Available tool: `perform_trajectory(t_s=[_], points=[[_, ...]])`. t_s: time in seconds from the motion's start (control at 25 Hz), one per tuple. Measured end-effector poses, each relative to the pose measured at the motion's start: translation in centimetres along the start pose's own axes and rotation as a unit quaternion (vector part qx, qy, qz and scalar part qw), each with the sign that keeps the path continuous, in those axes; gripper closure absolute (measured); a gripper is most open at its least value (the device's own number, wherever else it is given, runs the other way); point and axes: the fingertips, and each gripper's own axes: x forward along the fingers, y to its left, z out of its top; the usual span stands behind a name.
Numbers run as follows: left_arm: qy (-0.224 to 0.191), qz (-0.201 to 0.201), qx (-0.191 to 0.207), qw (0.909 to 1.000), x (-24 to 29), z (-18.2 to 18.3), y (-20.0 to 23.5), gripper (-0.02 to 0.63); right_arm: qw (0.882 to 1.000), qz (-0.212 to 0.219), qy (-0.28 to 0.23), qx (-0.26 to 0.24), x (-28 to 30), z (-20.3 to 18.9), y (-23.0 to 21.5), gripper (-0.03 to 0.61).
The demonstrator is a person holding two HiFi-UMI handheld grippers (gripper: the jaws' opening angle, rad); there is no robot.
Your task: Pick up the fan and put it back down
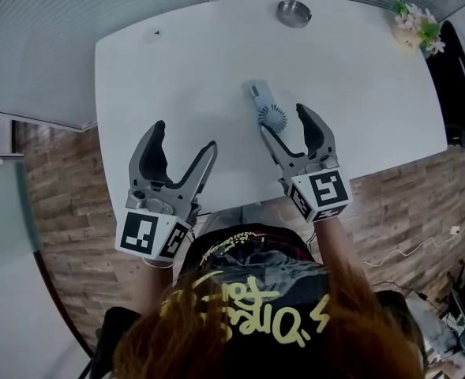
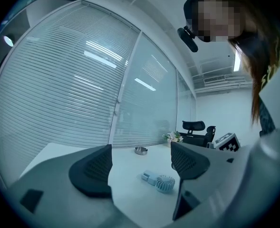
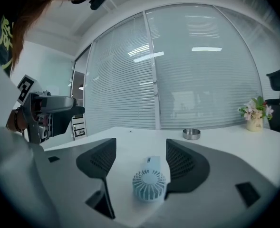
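From the head: shows the fan (image 1: 265,106) flat on the table (image 1: 177,69), head toward the near edge at 6 o'clock, in the mouth of the wide-spread right gripper (image 1: 285,121); risks shoving it edgeward if closed off-centre. From the left gripper view: finds the left gripper (image 2: 140,163) spread and empty, fan at 5 o'clock, bare tabletop beyond. From the right gripper view: sets the round grille between parted jaws, apt to swivel when pinched; leaves room toward the metal dish (image 3: 191,134) at 12 o'clock.

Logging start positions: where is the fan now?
In the head view the fan lies on the table, right of centre, its head between the fingers of the open right gripper, a metal dish farther back.
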Motion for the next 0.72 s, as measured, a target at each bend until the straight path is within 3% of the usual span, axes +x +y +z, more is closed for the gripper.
perform_trajectory(t_s=[0.72], points=[[0.014,0.035,0.000,0.9993,-1.6,-0.9,1.2,0.233,0.991,-0.002,0.133,-0.026,3.1,-7.8,-1.1,0.268]])
